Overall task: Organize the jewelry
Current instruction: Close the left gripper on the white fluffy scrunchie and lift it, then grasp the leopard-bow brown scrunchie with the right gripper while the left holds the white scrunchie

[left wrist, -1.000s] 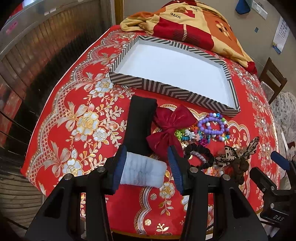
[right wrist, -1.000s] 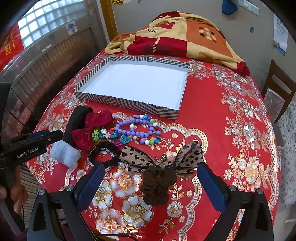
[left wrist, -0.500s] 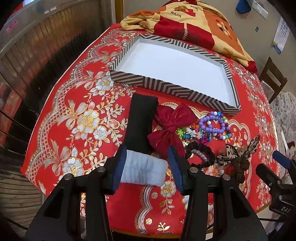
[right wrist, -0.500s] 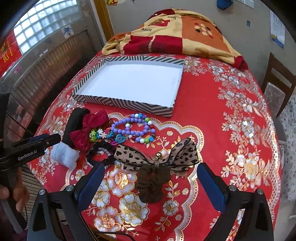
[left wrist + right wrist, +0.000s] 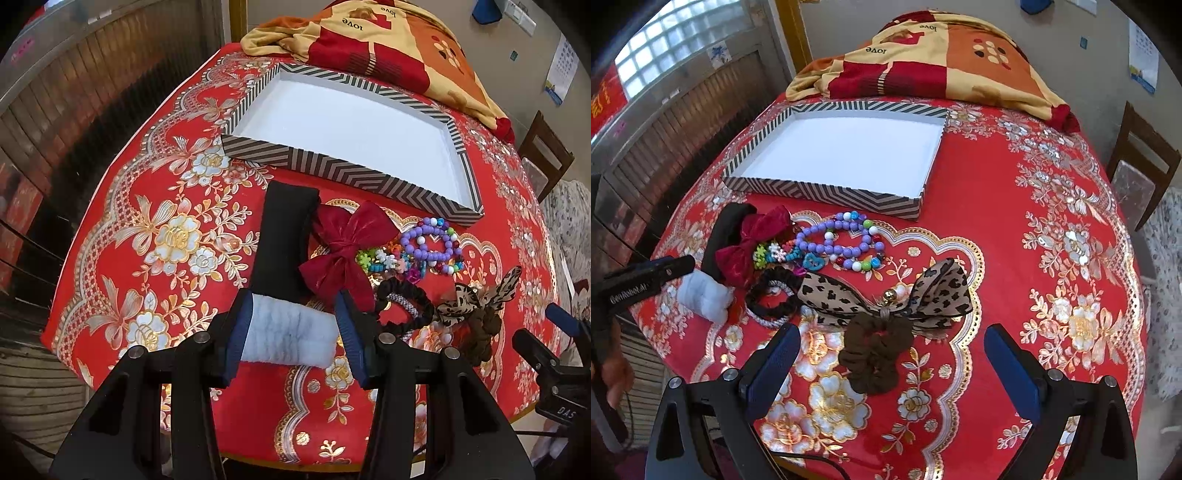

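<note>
My left gripper [image 5: 293,332] has its blue pads around the white fluffy end [image 5: 290,334] of a black headband [image 5: 286,240]; the band also shows in the right wrist view [image 5: 729,225]. Beside it lie a dark red bow [image 5: 343,251], purple bead bracelets [image 5: 432,243], a black scrunchie [image 5: 404,301] and a leopard bow on a brown scrunchie [image 5: 882,306]. My right gripper [image 5: 890,358] is wide open and empty, just above the brown scrunchie [image 5: 873,354]. A striped box with a white floor [image 5: 827,192] stands behind the pile.
A red floral tablecloth [image 5: 1052,258] covers the round table. A patterned blanket [image 5: 923,66] lies at the far edge. A wooden chair [image 5: 1141,166] stands to the right. A metal grille [image 5: 92,92] is on the left.
Both grippers have moved a little closer to the pile. The left jaws stay about as wide around the white fluffy end.
</note>
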A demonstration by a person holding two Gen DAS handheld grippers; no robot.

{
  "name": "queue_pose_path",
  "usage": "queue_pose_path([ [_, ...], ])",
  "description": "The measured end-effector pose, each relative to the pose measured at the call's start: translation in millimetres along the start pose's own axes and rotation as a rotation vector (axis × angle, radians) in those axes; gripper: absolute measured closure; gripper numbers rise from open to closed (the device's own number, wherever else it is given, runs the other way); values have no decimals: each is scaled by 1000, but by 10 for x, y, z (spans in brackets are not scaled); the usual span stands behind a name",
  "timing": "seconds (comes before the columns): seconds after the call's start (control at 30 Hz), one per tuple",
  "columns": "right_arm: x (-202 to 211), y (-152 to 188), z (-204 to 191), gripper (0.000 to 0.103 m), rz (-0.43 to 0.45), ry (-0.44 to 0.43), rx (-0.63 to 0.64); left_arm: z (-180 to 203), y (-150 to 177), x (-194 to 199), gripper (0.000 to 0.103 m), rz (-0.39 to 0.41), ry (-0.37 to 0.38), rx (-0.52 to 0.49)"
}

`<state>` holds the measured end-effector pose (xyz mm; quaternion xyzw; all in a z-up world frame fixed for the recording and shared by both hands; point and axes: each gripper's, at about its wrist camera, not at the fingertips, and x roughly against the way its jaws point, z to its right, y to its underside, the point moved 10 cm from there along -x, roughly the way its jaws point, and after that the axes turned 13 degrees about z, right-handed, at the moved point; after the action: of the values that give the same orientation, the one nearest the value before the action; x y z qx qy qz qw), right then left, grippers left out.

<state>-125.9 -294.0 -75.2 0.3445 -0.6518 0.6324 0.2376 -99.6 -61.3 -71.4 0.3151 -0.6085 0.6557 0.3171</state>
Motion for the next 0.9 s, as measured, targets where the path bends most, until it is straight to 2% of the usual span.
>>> queue_pose_path([
  [0.2, -20, 119, 98, 4, -14, 6, 10, -296, -33, 31, 57, -6, 48, 82],
  [0.23, -28, 143, 120, 4, -20, 0, -2, -339, -29, 34, 53, -7, 49, 88],
  [0.27, -40, 167, 140, 4, -26, -13, -19, -369, -15, 41, 44, -8, 51, 90],
  [0.33, -60, 209, 166, 4, -33, -29, -38, -406, 36, 46, 40, -14, 75, 99],
  [0.57, -163, 283, 200, 4, -39, -20, -24, -269, 265, -99, 39, -95, 136, 67],
  [0.9, -348, 242, 213, 4, -34, -28, -58, -177, 354, -339, 39, -154, 135, 82],
])
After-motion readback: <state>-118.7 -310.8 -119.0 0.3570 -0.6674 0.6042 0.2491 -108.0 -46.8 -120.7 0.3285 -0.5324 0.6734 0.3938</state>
